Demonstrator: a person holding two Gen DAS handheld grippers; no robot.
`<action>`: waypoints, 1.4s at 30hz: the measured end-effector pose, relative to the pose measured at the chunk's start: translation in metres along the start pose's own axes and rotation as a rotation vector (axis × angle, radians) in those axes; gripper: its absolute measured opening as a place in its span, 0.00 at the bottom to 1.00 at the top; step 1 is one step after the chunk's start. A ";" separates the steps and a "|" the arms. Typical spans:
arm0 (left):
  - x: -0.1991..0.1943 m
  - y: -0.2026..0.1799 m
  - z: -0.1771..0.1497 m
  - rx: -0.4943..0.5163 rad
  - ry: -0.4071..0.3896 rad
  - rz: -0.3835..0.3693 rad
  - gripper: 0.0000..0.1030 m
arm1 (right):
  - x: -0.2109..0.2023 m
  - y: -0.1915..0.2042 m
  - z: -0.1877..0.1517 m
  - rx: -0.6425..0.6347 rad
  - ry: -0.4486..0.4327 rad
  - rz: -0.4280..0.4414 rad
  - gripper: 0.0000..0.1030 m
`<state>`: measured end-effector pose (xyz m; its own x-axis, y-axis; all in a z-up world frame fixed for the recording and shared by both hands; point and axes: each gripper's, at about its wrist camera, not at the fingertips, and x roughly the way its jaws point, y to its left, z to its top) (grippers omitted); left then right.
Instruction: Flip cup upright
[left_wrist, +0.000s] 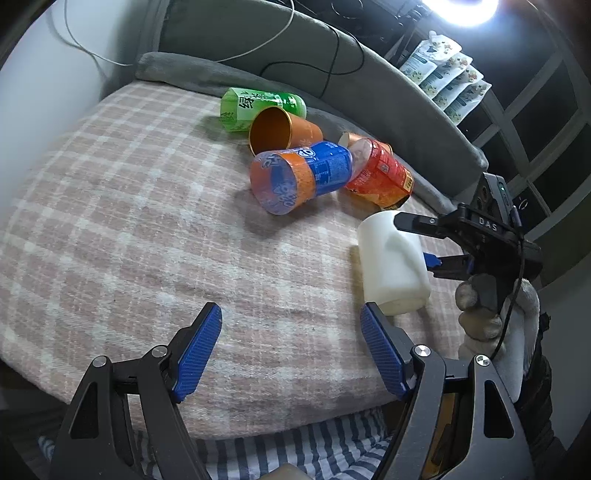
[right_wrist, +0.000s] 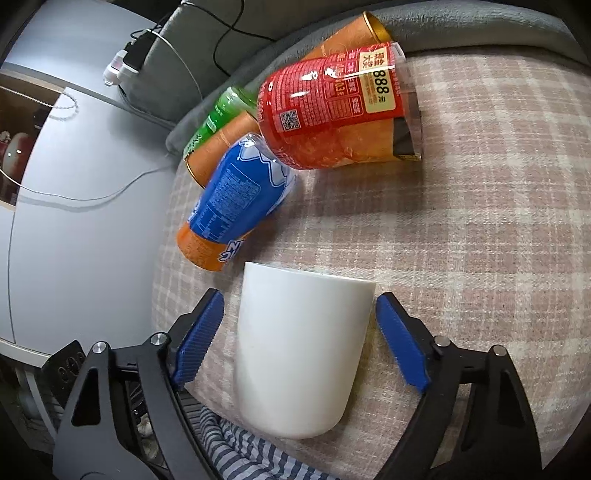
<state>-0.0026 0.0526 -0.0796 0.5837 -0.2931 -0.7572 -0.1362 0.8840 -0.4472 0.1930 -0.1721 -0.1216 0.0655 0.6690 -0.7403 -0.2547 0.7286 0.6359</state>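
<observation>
A plain white cup (right_wrist: 301, 350) lies on its side on the pink checked blanket (right_wrist: 480, 240), its rim pointing away from the right wrist camera and its base toward it. My right gripper (right_wrist: 299, 334) is open with one blue pad on each side of the cup, apart from it. In the left wrist view the cup (left_wrist: 391, 262) lies at the right, with the right gripper (left_wrist: 417, 242) straddling it from the right. My left gripper (left_wrist: 291, 349) is open and empty, just near-left of the cup.
Behind the cup lie a blue and orange bottle (left_wrist: 303, 177), a red wrapped bottle (left_wrist: 380, 173), an orange metal cup (left_wrist: 280, 129) on its side and a green bottle (left_wrist: 258, 107). A grey cushion (left_wrist: 369, 96) borders the blanket's far side. Striped cloth (left_wrist: 295, 450) hangs below the near edge.
</observation>
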 end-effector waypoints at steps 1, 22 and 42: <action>0.001 -0.001 0.000 0.005 0.001 0.000 0.75 | 0.001 0.000 0.001 -0.002 0.003 -0.003 0.82; 0.000 -0.023 0.001 0.098 -0.046 0.058 0.75 | -0.017 -0.004 -0.007 -0.037 -0.079 -0.024 0.76; 0.005 -0.022 0.001 0.088 -0.039 0.050 0.75 | -0.037 0.040 -0.025 -0.317 -0.288 -0.262 0.76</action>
<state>0.0040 0.0319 -0.0734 0.6087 -0.2346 -0.7579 -0.0960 0.9265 -0.3639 0.1567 -0.1708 -0.0742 0.4185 0.5152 -0.7479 -0.4714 0.8271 0.3060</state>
